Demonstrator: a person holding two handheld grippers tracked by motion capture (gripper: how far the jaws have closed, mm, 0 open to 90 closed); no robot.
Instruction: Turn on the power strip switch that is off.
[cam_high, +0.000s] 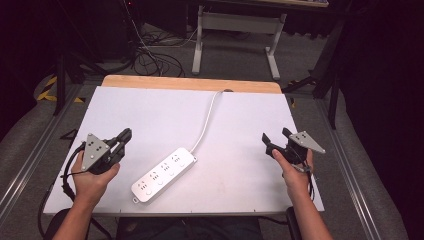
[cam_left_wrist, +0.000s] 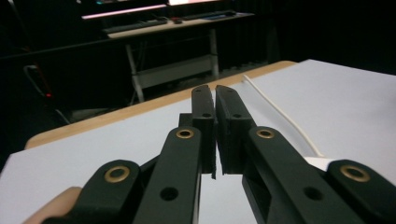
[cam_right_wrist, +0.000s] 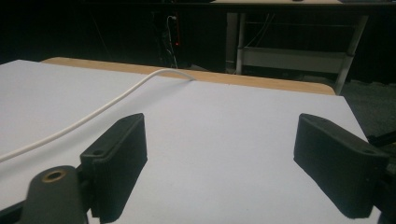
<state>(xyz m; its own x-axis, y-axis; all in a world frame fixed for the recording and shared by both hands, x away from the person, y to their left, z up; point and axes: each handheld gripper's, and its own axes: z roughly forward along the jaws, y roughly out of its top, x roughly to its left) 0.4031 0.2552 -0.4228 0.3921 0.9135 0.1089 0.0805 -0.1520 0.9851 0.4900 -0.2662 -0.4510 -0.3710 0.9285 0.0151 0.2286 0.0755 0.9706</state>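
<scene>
A white power strip (cam_high: 164, 174) with several sockets lies diagonally at the front middle of the white table (cam_high: 150, 115). Its white cord (cam_high: 207, 122) runs to the far edge; the cord (cam_right_wrist: 84, 122) also crosses the right gripper view, and the cord (cam_left_wrist: 280, 112) lies right of the jaws in the left gripper view. My left gripper (cam_high: 125, 136), held in a hand at the left, is shut with nothing between its jaws (cam_left_wrist: 215, 95). At the right, my right gripper (cam_high: 275, 136) is open and empty (cam_right_wrist: 219, 154). Both hover apart from the strip.
A wooden strip (cam_high: 192, 83) borders the table's far edge. Beyond it stand a desk frame (cam_high: 235, 35) and tangled floor cables (cam_high: 150, 55). Metal rails (cam_high: 30, 160) run along both sides of the table.
</scene>
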